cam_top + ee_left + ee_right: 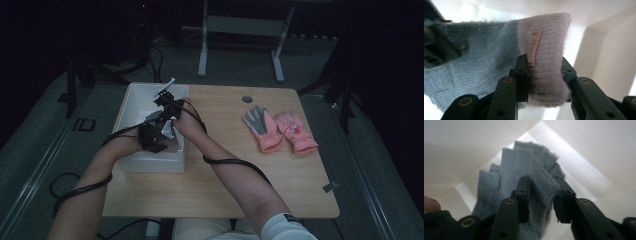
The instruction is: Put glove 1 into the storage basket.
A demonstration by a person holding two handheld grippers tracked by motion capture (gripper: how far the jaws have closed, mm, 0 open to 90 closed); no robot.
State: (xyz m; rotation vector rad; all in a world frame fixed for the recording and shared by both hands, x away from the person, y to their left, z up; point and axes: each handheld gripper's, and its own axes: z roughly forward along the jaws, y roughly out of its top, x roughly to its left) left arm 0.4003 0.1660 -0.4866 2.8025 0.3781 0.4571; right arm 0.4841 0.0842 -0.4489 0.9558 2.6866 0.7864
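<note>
A grey-blue knitted fingerless glove [481, 60] with a lilac ribbed cuff [549, 45] and a small sewn label hangs inside a white box [150, 163]. My left gripper [545, 77] is shut on the cuff. My right gripper [542, 193] is shut on the glove [524, 162] near its finger stubs. In the high view the left gripper [152, 137] is low in the box and the right gripper [167, 102] sits just beyond it. The right gripper's jaw [436, 47] also shows at the glove's far end.
A pair of pink gloves lies on the wooden table [225, 185] to the right, one palm up with grey grip [262, 127], the other [296, 131] beside it. A round cable hole [247, 98] sits near the table's back edge. Box walls [461, 140] close in around both grippers.
</note>
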